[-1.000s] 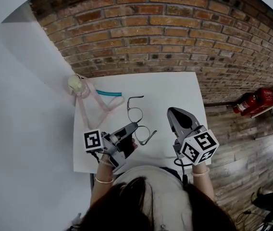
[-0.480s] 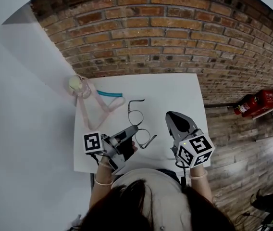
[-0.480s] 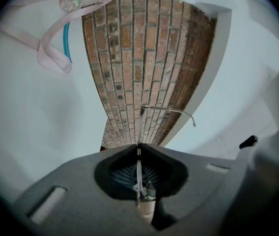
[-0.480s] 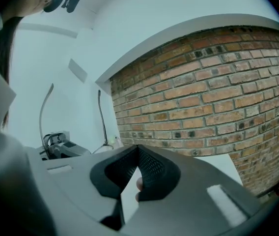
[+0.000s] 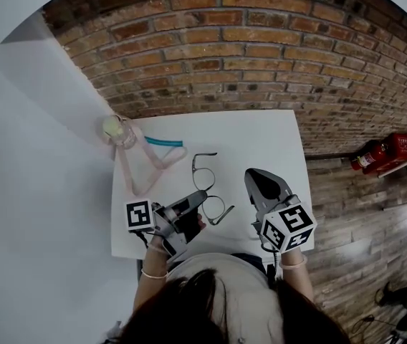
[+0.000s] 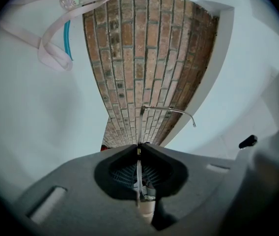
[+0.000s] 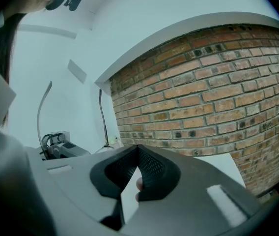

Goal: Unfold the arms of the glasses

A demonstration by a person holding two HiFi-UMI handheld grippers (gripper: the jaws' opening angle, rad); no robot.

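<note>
Thin dark-rimmed glasses (image 5: 205, 181) lie on the white table (image 5: 261, 135), with one arm (image 5: 205, 155) sticking out at the far end. My left gripper (image 5: 200, 196) is shut on the near end of the glasses. In the left gripper view a thin wire part runs between the closed jaws of that gripper (image 6: 139, 146), and a glasses arm (image 6: 169, 111) shows beyond them. My right gripper (image 5: 259, 180) hovers to the right of the glasses, shut and holding nothing. Its jaw tips (image 7: 138, 146) meet in the right gripper view, where the glasses arms (image 7: 100, 117) rise at the left.
A pink strap (image 5: 135, 167) attached to a small clear bottle (image 5: 120, 130) lies at the table's far left, beside a teal strip (image 5: 162, 141). A brick wall (image 5: 246, 56) stands behind the table. A red fire extinguisher (image 5: 375, 154) lies on the wooden floor at the right.
My right gripper has drawn slightly back toward the person. The left gripper keeps its hold, and the glasses have shifted slightly nearer.
</note>
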